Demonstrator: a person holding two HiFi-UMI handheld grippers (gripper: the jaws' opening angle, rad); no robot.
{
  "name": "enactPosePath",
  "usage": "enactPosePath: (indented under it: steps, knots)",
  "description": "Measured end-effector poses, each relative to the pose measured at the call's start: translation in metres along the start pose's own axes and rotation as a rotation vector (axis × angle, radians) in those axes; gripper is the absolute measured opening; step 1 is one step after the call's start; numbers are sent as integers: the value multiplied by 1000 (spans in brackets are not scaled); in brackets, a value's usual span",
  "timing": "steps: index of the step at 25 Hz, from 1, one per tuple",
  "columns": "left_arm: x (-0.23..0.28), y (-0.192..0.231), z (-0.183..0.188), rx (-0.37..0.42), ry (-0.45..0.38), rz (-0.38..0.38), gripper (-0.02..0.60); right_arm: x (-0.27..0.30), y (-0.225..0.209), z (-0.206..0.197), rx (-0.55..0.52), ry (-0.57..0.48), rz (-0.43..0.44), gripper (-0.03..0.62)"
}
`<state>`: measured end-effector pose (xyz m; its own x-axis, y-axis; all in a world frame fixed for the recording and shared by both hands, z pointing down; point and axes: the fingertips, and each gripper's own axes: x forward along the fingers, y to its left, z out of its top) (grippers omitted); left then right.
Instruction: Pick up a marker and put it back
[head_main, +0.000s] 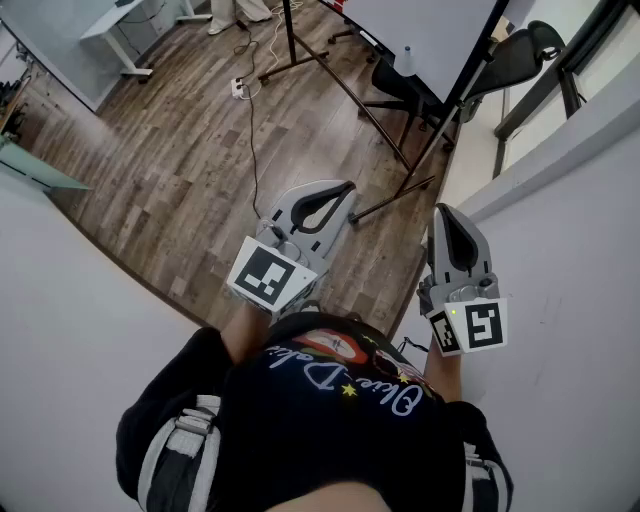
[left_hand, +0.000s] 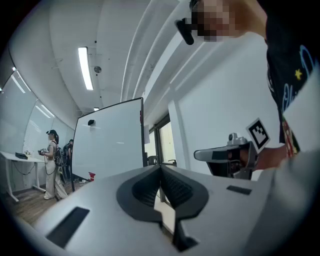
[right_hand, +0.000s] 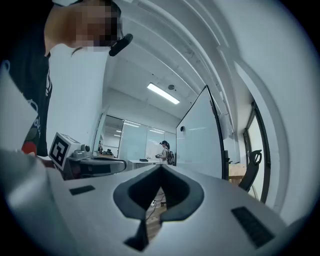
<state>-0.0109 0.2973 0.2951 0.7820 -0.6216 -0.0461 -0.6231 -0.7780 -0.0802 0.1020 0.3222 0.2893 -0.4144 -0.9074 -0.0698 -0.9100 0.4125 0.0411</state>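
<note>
**A:** How do the two tools stand?

**B:** The grey left tool with black-lined jaws is held level in front of the person's dark printed shirt. Its jaw tips meet, and its own view shows only floor and room through the gap behind them. The matching grey right tool is beside it but apart from it. It is also level, closed at the tips and empty.

**A:** And the marker?

**B:** I cannot tell where the marker is. Neither tool holds it. A small pale object sits near the lower edge of the large white whiteboard on a black stand, but it is too small to name.

**A:** What lies below the tools?

**B:** A brown wooden plank floor. On it, well ahead of the left tool, is a white power strip with a cable trailing from it. A black office chair stands to the right of the whiteboard. A pale wall runs close along the right tool.

**A:** Is there anyone else in the room?

**B:** Yes. In the left gripper view a standing person in light clothes is at the far end of the room, next to a white surface. They are well away from both tools.
</note>
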Motion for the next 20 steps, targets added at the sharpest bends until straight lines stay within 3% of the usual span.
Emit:
enactPosePath:
  steps: [20]
  knots:
    - [16,-7,-3,-5,15,4,3,-8,-25,-3,47,-15,-9,0]
